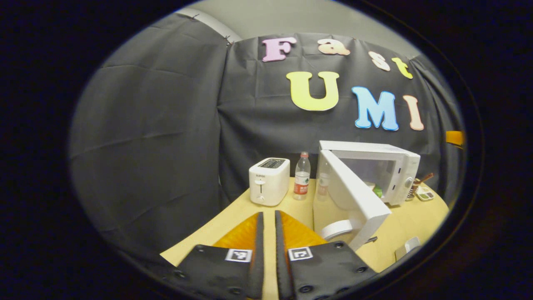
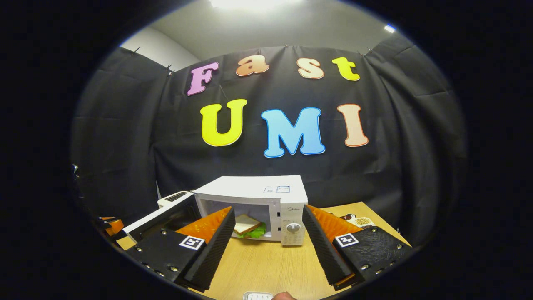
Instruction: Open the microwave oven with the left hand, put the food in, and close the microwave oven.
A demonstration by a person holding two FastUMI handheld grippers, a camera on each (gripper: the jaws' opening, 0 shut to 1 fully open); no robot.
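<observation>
we saw a white microwave oven (image 2: 258, 196) standing near the back edge of a pale wooden bench (image 2: 266, 266), its door (image 1: 354, 196) swung wide open on the left-hand hinge. the food, a sandwich (image 2: 246, 225) with green lettuce, already lay inside the cavity, at its front. the right gripper (image 2: 266, 241) hung in front of the oven with its fingers spread wide, holding nothing, the sandwich straight ahead between them. the left gripper (image 1: 269, 241) had its fingers nearly pressed together, empty, near the bench's front left part. the open door stood just ahead and to its right, long edge jutting toward us, so we judged the left gripper the nearer one for pushing it closed. a toaster (image 1: 269, 181) and a water bottle (image 1: 302, 177) stood left of the oven.
</observation>
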